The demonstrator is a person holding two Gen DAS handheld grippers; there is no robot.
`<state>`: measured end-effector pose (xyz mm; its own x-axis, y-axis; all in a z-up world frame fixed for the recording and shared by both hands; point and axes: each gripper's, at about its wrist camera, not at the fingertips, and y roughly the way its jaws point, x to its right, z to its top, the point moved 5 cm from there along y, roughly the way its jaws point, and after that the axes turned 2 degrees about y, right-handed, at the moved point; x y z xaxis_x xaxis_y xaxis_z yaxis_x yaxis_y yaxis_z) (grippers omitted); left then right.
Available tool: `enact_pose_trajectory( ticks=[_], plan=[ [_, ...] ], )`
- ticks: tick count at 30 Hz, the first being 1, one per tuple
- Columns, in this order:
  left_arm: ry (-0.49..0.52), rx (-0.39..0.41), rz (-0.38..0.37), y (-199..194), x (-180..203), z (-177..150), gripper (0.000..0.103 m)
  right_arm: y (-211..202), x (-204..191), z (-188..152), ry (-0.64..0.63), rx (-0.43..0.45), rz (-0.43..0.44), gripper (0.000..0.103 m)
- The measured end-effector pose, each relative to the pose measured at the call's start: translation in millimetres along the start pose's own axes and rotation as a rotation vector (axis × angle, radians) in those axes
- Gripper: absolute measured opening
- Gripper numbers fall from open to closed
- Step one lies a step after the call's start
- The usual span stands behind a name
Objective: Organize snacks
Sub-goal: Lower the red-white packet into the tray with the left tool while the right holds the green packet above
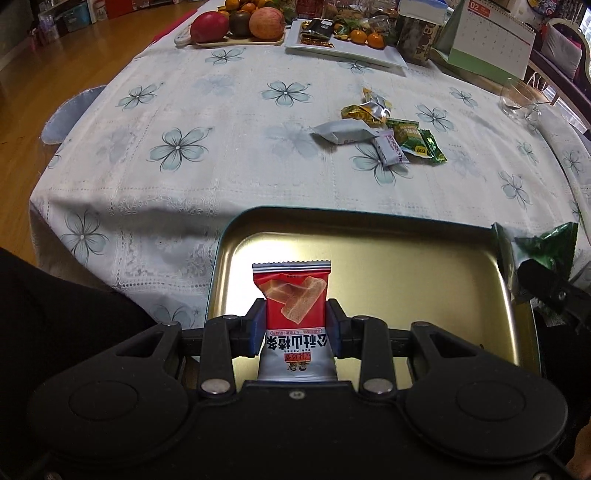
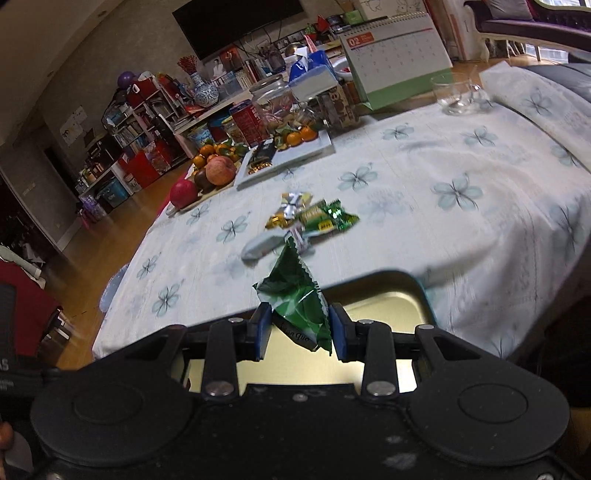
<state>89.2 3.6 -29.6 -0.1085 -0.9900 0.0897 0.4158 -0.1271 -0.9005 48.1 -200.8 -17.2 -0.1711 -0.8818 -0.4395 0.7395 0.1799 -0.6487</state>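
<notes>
My left gripper (image 1: 295,321) is shut on a red snack packet (image 1: 291,295) and holds it over the gold tin tray (image 1: 406,258) at the table's near edge. My right gripper (image 2: 300,328) is shut on a green snack packet (image 2: 299,295) above the tray's far rim (image 2: 388,280); that packet also shows at the tray's right rim in the left wrist view (image 1: 543,251). A pile of loose snacks (image 1: 384,129) lies on the flowered tablecloth beyond the tray, also in the right wrist view (image 2: 306,218).
At the table's far side stand a fruit board with apples (image 1: 240,26), a white plate with oranges and packets (image 1: 343,40), a desk calendar (image 1: 487,40) and a glass cup (image 1: 521,99). Wooden floor lies to the left (image 1: 55,74).
</notes>
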Motion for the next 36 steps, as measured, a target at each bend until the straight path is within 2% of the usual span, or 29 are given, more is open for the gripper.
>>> enact_pose_trajectory(
  ticks=[6,11,15,18,23,28,33,36],
  plan=[
    [0.05,-0.026,-0.057,-6.0,17.6,-26.1,0.042,-25.7,6.8,-36.5,0.027,0.004,-0.018,0.036],
    [0.059,-0.071,-0.118,-11.2,32.9,-47.5,0.042,-39.4,17.5,-45.4,0.066,0.006,-0.078,0.036],
    [0.049,-0.116,-0.146,-14.2,45.7,-58.4,0.042,-45.0,30.1,-49.6,0.126,-0.039,-0.134,0.036],
    [0.033,-0.149,-0.152,-13.2,54.0,-57.8,0.042,-49.4,38.1,-52.8,0.176,-0.083,-0.162,0.036],
    [0.002,-0.19,-0.154,-8.3,62.6,-45.9,0.042,-47.9,39.0,-52.7,0.184,-0.174,-0.225,0.036],
    [-0.003,-0.197,-0.127,-3.0,64.9,-34.9,0.043,-49.3,33.4,-45.9,0.174,-0.167,-0.222,0.036],
    [-0.004,-0.146,-0.129,-8.7,63.3,-27.7,0.043,-50.2,29.8,-42.4,0.157,-0.142,-0.194,0.037],
    [-0.002,-0.142,-0.104,-10.1,60.4,-26.8,0.043,-50.3,29.0,-41.3,0.173,-0.133,-0.176,0.039]
  ],
)
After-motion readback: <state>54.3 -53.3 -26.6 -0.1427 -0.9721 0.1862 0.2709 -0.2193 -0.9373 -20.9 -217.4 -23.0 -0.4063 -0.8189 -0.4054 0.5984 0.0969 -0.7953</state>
